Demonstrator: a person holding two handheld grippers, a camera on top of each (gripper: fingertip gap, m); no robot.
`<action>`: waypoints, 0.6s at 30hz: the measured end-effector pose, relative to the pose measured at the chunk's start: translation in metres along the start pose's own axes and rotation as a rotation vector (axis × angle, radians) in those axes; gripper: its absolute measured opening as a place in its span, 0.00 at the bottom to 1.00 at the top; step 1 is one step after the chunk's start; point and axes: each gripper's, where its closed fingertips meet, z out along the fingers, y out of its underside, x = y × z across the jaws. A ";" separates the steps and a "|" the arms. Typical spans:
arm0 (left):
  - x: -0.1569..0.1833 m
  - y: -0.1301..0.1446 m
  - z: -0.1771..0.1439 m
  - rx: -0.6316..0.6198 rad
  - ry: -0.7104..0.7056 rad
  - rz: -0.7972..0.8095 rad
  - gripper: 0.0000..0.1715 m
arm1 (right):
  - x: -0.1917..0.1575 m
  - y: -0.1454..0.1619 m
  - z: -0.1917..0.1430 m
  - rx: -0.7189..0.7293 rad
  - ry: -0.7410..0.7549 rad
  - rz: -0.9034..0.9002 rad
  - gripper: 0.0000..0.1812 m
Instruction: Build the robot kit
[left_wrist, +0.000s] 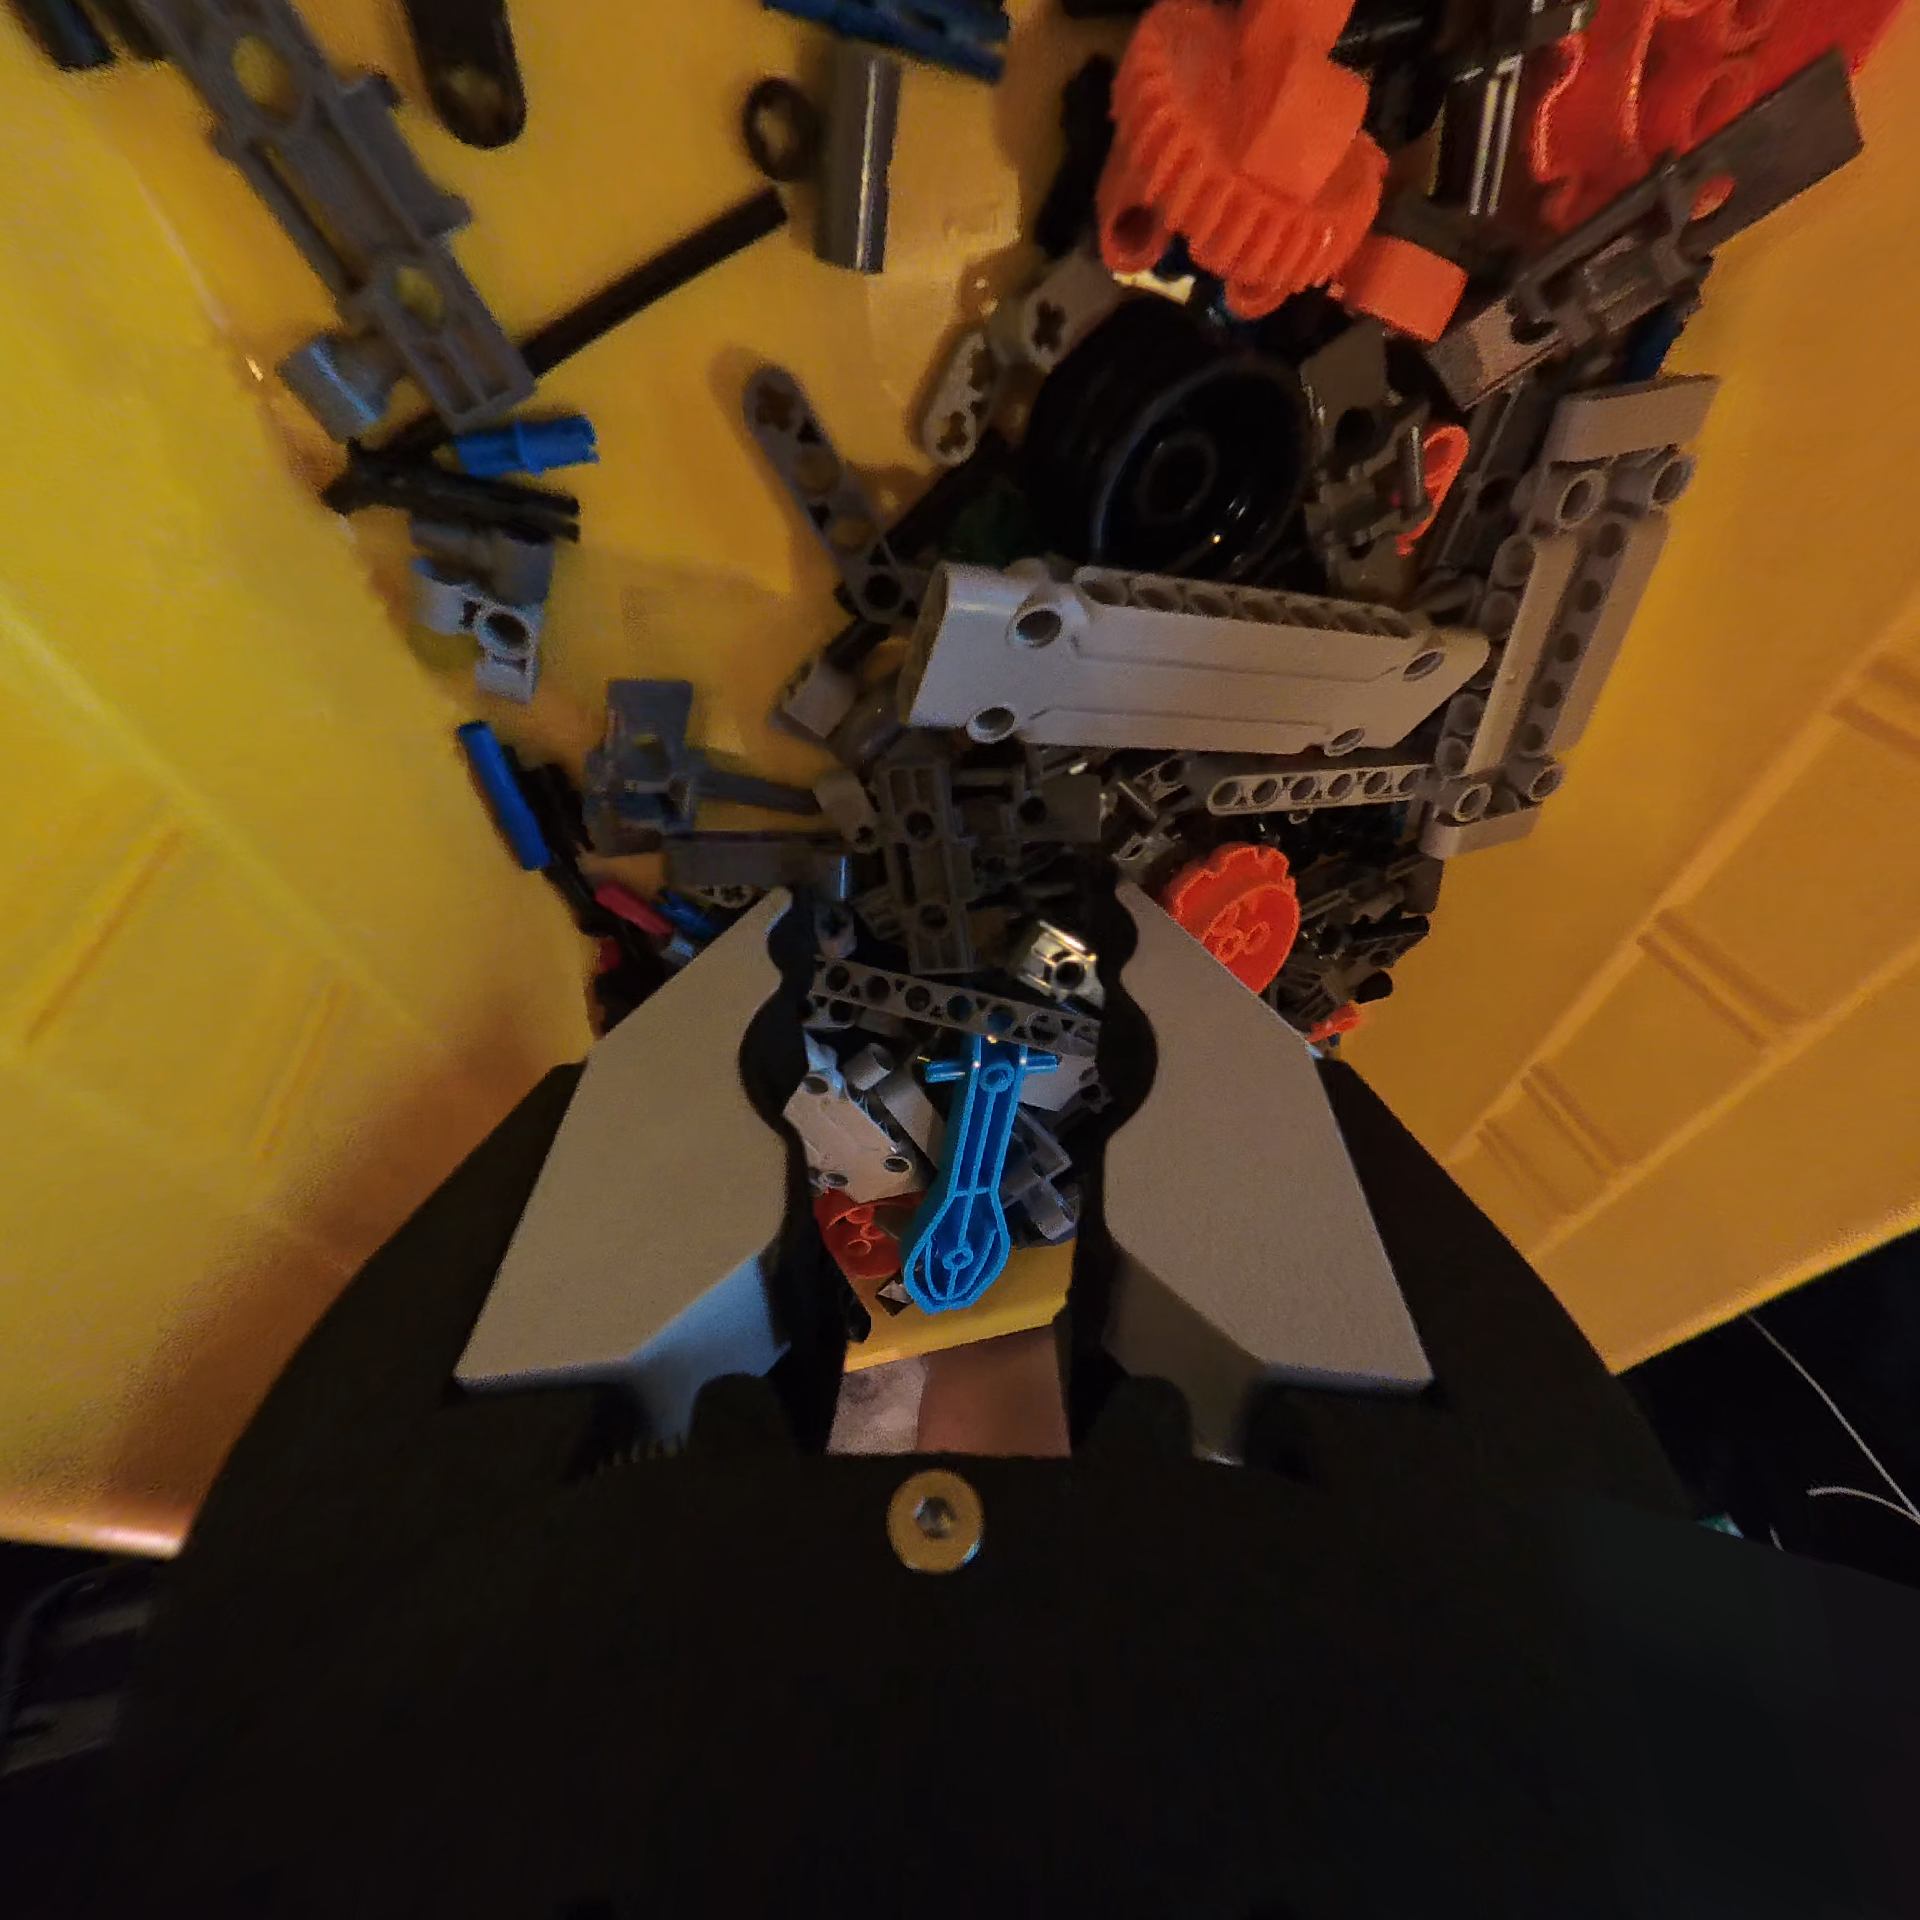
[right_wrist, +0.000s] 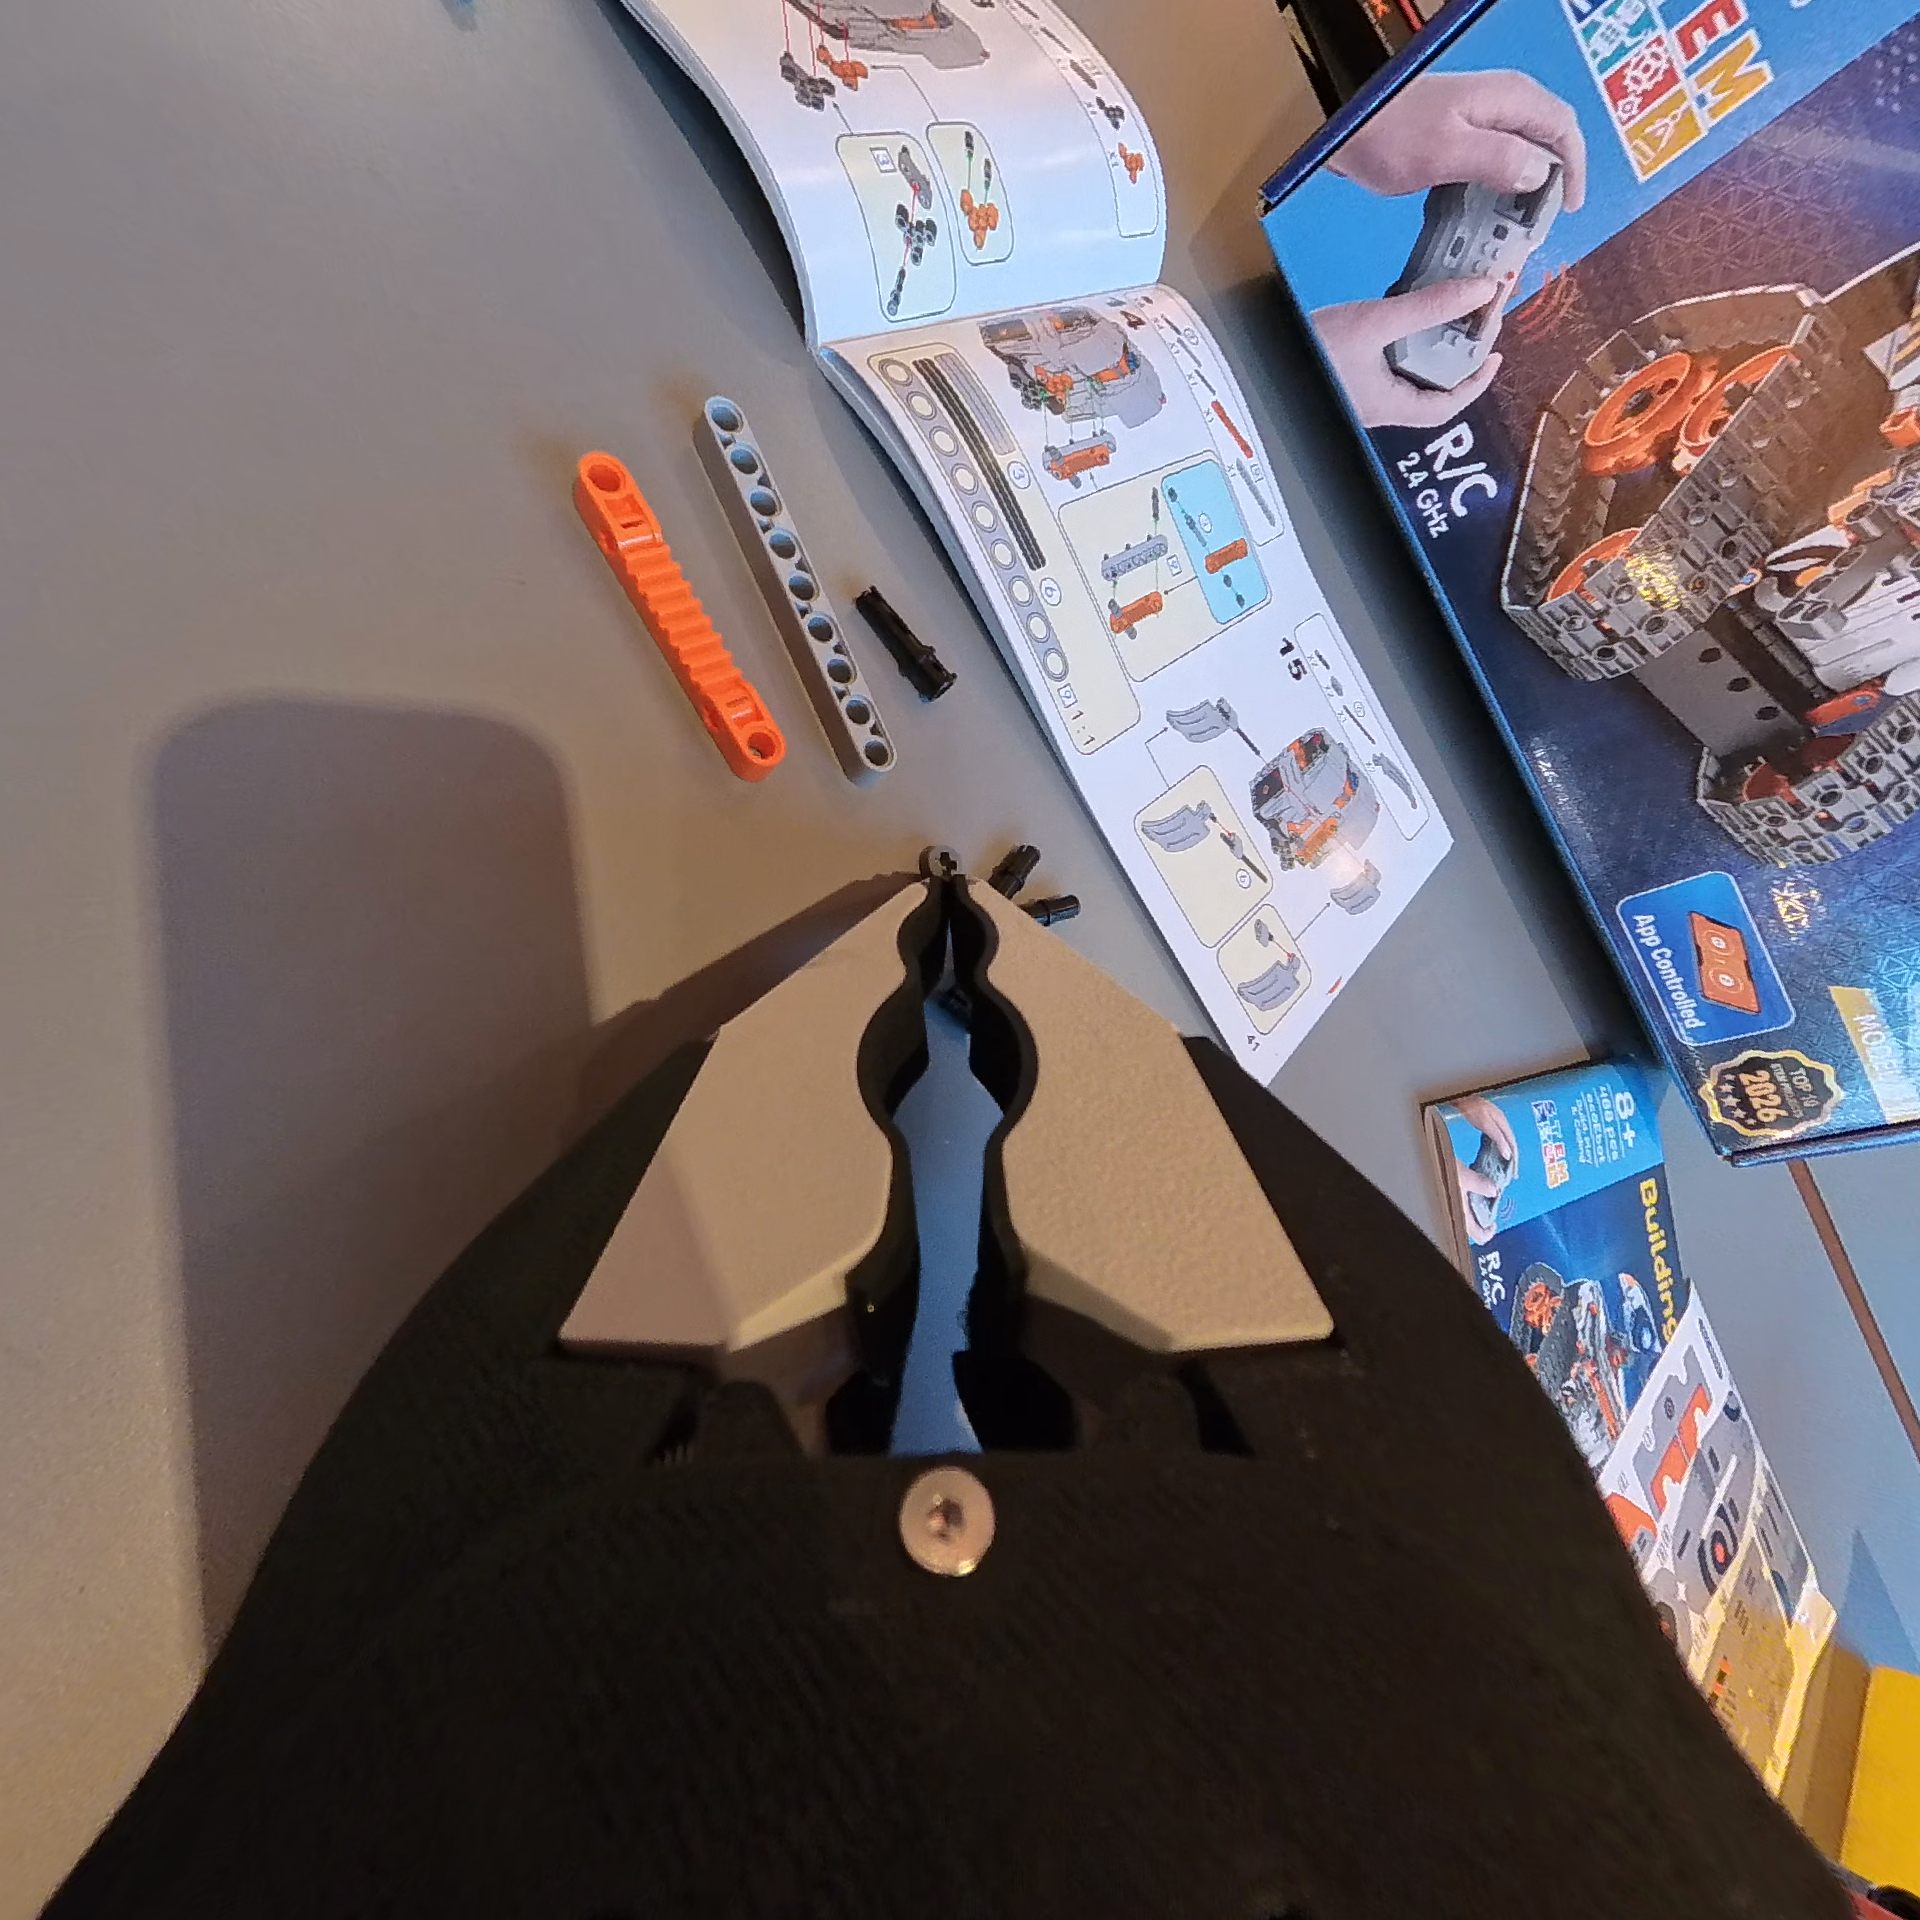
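While left gripper (left_wrist: 951, 935) gapes, right gripper (right_wrist: 943, 883) pinches pin (right_wrist: 938, 862)

Black tongs (left_wrist: 951, 940), grey fingers (right_wrist: 790, 1174), silver screw (right_wrist: 945, 1522)

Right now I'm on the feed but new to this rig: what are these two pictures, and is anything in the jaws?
Each picture comes from a camera on a handheld two-finger gripper, looking forward along its fingers.

In the left wrist view, the left gripper hangs with open jaws over a yellow bin of loose building-kit parts: a blue flat piece, a light grey panel, a black wheel, orange gears. It holds nothing.

In the right wrist view, the right gripper is over a grey table, jaws closed on a small grey pin. Nearby lie an orange toothed bar, a grey holed beam, black pins, an open instruction booklet and the kit box.
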 end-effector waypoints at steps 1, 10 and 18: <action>0.000 -0.001 0.002 -0.012 -0.012 0.006 0.28 | 0.000 0.000 0.000 0.000 0.000 0.001 0.00; 0.015 -0.018 -0.004 0.053 -0.014 0.090 0.12 | 0.000 0.000 0.000 0.000 -0.002 0.002 0.00; 0.049 -0.040 -0.021 0.196 0.062 0.215 0.07 | 0.000 0.000 0.000 -0.001 -0.001 0.000 0.00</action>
